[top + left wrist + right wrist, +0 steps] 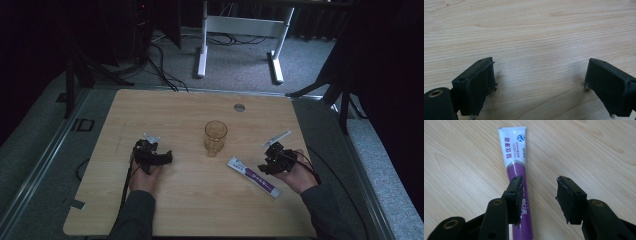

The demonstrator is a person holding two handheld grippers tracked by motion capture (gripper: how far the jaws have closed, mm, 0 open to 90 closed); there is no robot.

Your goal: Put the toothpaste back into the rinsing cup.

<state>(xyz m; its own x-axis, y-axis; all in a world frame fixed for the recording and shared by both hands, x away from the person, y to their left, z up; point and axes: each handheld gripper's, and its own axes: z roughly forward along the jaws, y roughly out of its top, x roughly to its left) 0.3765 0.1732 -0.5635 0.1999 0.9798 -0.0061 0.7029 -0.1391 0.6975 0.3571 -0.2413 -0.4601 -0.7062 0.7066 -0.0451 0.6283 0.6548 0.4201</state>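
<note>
The person's left hand (pixel 144 176) rests on the wooden desk (pixel 200 210) at about 8 o'clock from the desk's centre, holding the left gripper (pixel 161 159), which points toward 3 o'clock. In the left gripper view its fingers (pixel 477 85) are spread wide over bare wood, with nothing between them. The right hand (pixel 299 175) lies at about 4 o'clock and holds the right gripper (pixel 266 167), aimed toward 9 o'clock at the toothpaste tube (pixel 253 176). In the right gripper view its fingers (pixel 515 195) are spread apart; one crosses in front of the tube's purple part, and the other stands over bare wood beside it.

An amber glass tumbler (pixel 215 137) stands upright near the desk's centre, between the two grippers and apart from both. A small round grey cap (pixel 239 107) sits in the desktop at 12 o'clock.

The tube lies flat just at 5 o'clock from the tumbler, its long axis running from 10 to 4 o'clock, the white crimped end toward 10 o'clock.
</note>
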